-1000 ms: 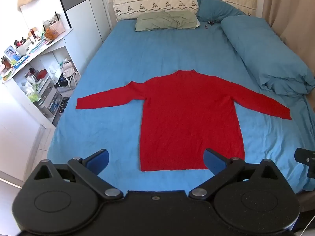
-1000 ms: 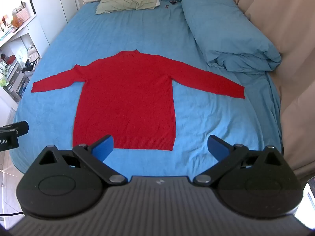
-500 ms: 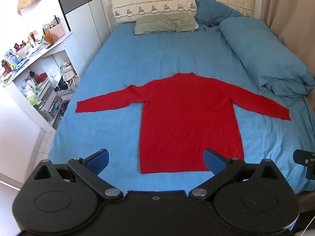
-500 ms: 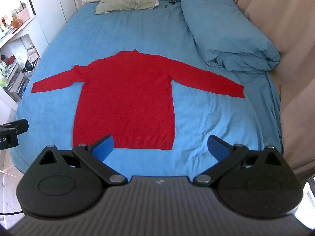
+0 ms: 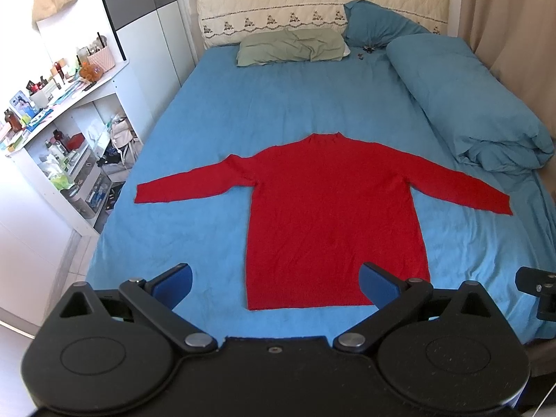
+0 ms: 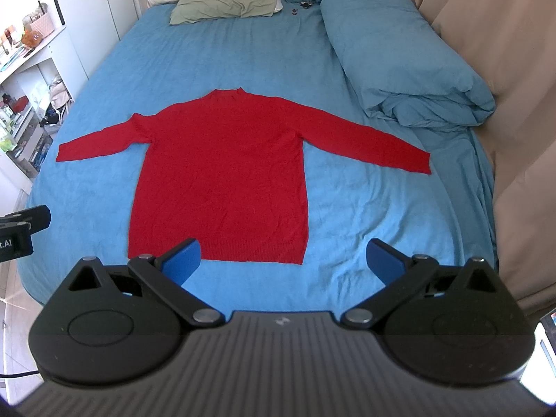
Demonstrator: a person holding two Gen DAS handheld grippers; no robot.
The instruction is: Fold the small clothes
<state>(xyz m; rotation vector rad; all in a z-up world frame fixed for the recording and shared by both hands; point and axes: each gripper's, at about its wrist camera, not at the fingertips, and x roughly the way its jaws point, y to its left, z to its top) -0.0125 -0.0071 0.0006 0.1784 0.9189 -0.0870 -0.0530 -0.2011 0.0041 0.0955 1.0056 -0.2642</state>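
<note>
A red long-sleeved sweater (image 5: 333, 215) lies flat on the blue bed (image 5: 278, 104), collar towards the headboard, both sleeves spread out sideways, hem nearest me. It also shows in the right wrist view (image 6: 222, 170). My left gripper (image 5: 276, 286) is open and empty, held above the bed's near edge, over the hem's left part. My right gripper (image 6: 283, 257) is open and empty, above the near edge by the hem's right corner. Neither touches the sweater.
A rolled blue duvet (image 5: 465, 104) lies along the bed's right side. A green pillow (image 5: 292, 47) and a blue pillow (image 5: 378, 27) sit at the headboard. A cluttered white shelf unit (image 5: 62, 132) stands left of the bed. Beige curtains (image 6: 514, 104) hang on the right.
Both grippers have drifted slightly; the sweater sits a little lower and nearer in the left wrist view. The sweater itself has not moved. Both grippers stay open.
</note>
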